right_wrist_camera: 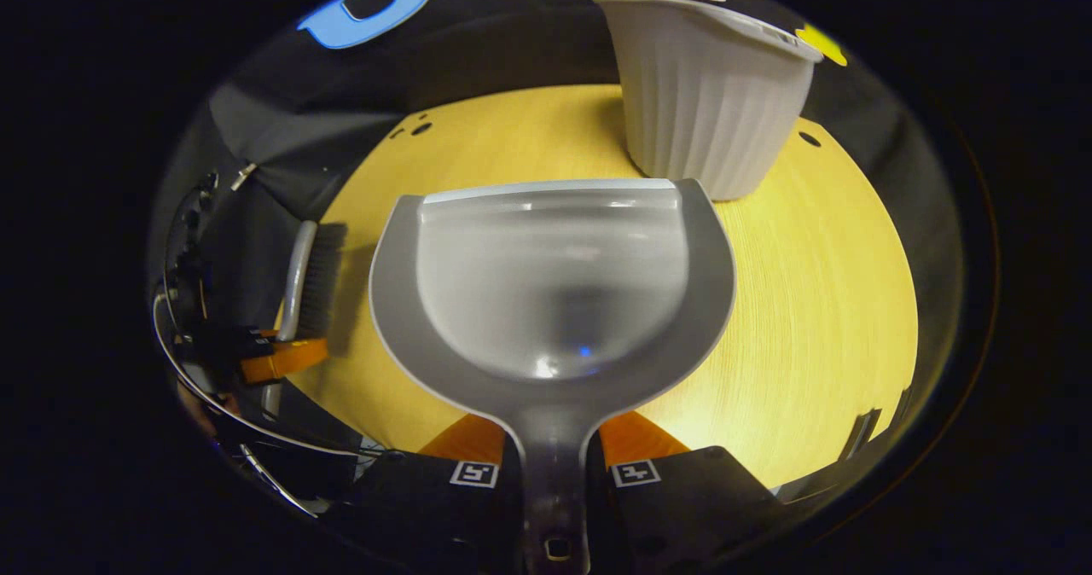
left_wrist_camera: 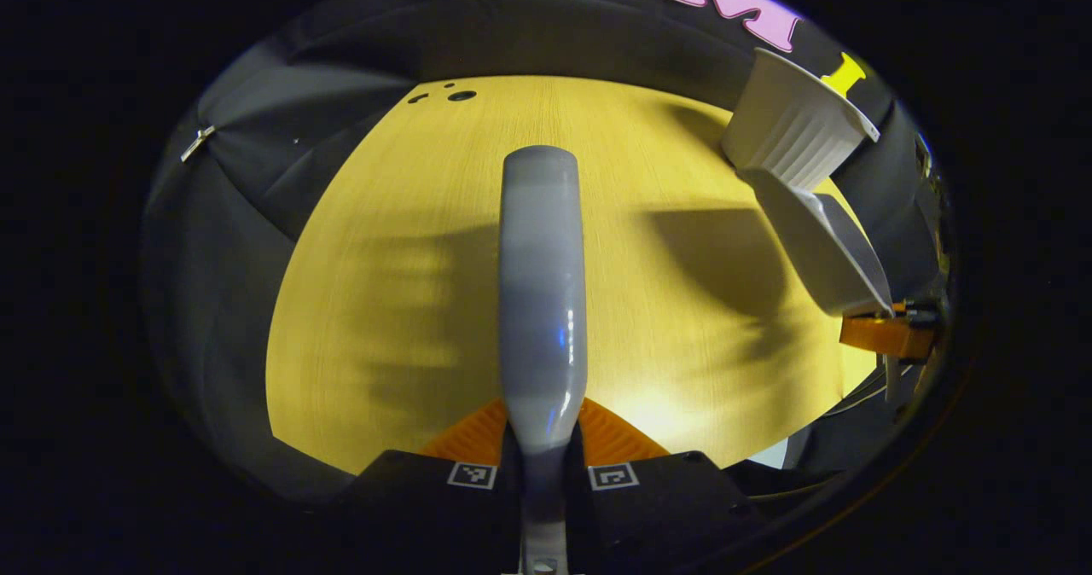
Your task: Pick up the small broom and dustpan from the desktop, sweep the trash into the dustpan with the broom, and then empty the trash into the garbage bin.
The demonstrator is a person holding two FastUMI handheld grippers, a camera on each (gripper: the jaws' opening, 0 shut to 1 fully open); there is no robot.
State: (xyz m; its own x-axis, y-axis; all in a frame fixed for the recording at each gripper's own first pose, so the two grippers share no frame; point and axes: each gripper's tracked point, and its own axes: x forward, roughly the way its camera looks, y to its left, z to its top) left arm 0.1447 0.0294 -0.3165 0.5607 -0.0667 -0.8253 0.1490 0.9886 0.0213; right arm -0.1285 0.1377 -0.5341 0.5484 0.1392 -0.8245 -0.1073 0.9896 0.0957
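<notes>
On the yellow wood-grain desktop [right_wrist_camera: 819, 302]: one ribbed white garbage bin [right_wrist_camera: 708, 97] at 1 o'clock in the right gripper view. Right gripper [right_wrist_camera: 553, 451] clamps one glossy grey scoop-shaped dustpan [right_wrist_camera: 550, 285] by its handle. Left gripper [left_wrist_camera: 543, 447] clamps one smooth grey broom [left_wrist_camera: 542, 302], bristled.

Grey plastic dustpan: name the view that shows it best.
The right gripper view: the grey plastic dustpan faces the camera, its whole scoop visible and bare. The left gripper view shows it side-on, far right.

left gripper [left_wrist_camera: 543, 451] clamped on broom [left_wrist_camera: 543, 293], right gripper [right_wrist_camera: 554, 460] clamped on dustpan [right_wrist_camera: 554, 293]
</notes>
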